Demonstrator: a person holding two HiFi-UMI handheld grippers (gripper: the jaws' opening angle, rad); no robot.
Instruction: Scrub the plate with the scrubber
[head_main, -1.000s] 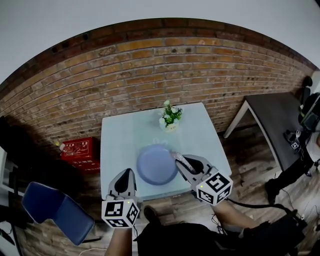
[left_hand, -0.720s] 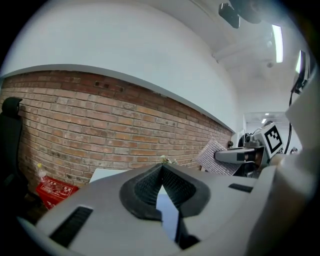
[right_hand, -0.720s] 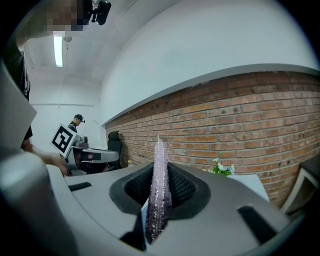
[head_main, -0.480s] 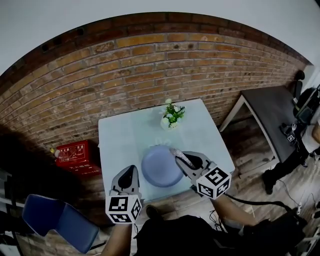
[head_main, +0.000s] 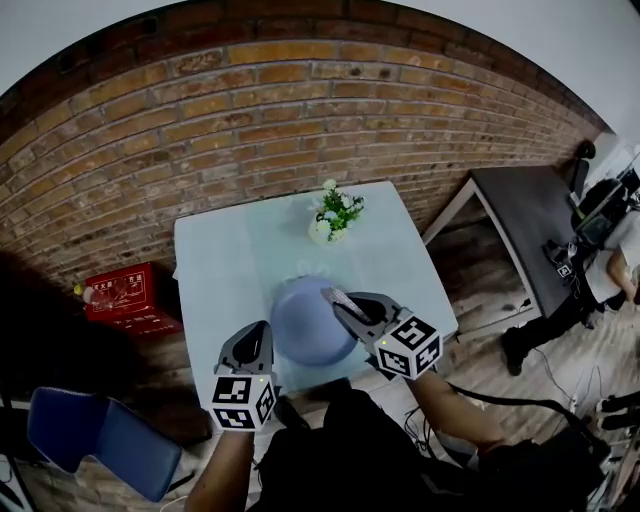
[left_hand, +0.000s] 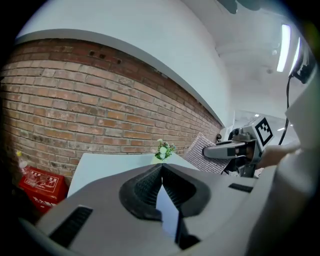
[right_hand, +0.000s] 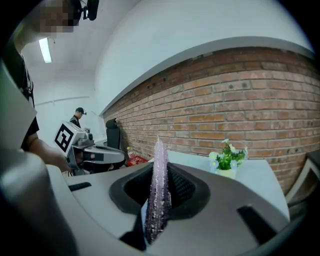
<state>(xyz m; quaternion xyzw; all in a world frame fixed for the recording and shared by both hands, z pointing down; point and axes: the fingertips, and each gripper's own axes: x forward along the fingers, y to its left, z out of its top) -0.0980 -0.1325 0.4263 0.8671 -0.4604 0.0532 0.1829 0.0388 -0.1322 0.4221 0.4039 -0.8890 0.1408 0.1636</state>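
The scrubber (head_main: 333, 298) and right tongs (head_main: 345, 308) hide the plate's (head_main: 298, 325) right rim. A person (head_main: 612, 262) far right is cut off.

A blue plate (head_main: 300, 328) lies on a pale table (head_main: 215, 265) by a brick wall (head_main: 200, 130). Flowers (head_main: 334, 214) stand behind it. The right gripper (head_main: 350, 308) holds a scrubber (head_main: 333, 297) over the plate. The left gripper (head_main: 264, 327) is just beside the plate's left rim.

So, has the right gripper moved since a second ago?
Yes: the right gripper has come leftward, its scrubber now further over the plate.
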